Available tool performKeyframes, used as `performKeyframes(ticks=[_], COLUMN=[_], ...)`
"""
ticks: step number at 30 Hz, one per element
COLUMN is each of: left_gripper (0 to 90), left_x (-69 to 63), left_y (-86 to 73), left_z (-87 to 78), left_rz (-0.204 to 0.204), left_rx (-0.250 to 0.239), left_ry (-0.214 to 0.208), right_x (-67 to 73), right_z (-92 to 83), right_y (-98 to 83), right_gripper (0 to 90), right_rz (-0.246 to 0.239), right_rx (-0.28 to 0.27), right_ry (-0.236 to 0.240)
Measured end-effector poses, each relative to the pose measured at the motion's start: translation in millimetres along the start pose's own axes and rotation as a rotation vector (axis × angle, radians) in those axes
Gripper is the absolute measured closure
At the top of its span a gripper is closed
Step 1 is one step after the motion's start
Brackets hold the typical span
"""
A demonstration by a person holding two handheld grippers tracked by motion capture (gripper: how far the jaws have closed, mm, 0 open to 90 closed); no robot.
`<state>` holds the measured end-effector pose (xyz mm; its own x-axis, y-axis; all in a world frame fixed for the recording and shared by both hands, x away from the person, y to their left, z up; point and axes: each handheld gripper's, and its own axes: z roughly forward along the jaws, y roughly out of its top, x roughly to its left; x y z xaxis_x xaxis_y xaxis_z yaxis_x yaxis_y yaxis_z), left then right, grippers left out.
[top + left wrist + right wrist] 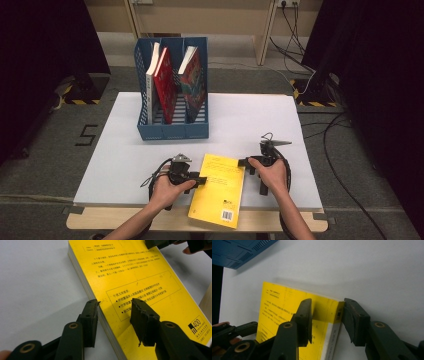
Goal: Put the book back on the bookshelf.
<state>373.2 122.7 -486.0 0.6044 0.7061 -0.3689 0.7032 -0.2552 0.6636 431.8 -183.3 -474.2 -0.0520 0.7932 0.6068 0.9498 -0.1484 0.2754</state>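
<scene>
Yellow book: lay flat, back cover up, on the white table at its near edge, the lower corner jutting past the edge, between the two hands.
Left gripper: sat at the book's left long edge; one jaw stood on the table against the page block, the other hung over the cover. The jaws straddled the edge without pinching it.
Right gripper: sat at the book's right side near a far corner; one jaw was over the cover, the other just outside the spine. Jaws stood parted, not pressing.
Blue file rack: stood farther back on the table, well apart from the book, three books upright in its compartments.
</scene>
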Motion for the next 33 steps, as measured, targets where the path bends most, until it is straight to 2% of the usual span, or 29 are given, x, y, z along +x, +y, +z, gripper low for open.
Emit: performKeyframes(ticks=[7, 13, 15, 19, 25, 33], left_gripper=[56.2, 56.1, 56.1, 55.9, 55.6, 55.8], left_x=[-0.4, -0.2, 0.0, 0.6, 2.4, 3.0], left_y=[-0.3, -0.4, -0.8, -0.7, -1.5, -1.3], left_z=[0.6, 0.5, 0.2, -0.8, -2.1, -2.0], left_rz=[-0.001, -0.001, 0.003, 0.004, 0.002, 0.005], left_rx=[-0.006, -0.007, -0.008, -0.005, -0.005, -0.003], left_ry=[0.006, 0.003, 0.002, 0.002, -0.005, -0.008], right_x=[0.9, 0.8, -0.6, -0.5, 4.4, 2.3], right_z=[1.1, 1.8, 1.5, -0.4, -4.6, -2.0], right_y=[1.6, 2.0, 2.0, 3.2, 6.0, 5.1], right_gripper=[60.9, 64.4, 66.3, 68.8, 70.4, 67.4], right_rz=[0.005, 0.039, 0.067, 0.085, 0.069, 0.060], right_rx=[0.011, 0.003, 0.002, 0.003, 0.003, -0.001], right_ry=[-0.012, -0.016, -0.006, 0.011, 0.023, 0.030])
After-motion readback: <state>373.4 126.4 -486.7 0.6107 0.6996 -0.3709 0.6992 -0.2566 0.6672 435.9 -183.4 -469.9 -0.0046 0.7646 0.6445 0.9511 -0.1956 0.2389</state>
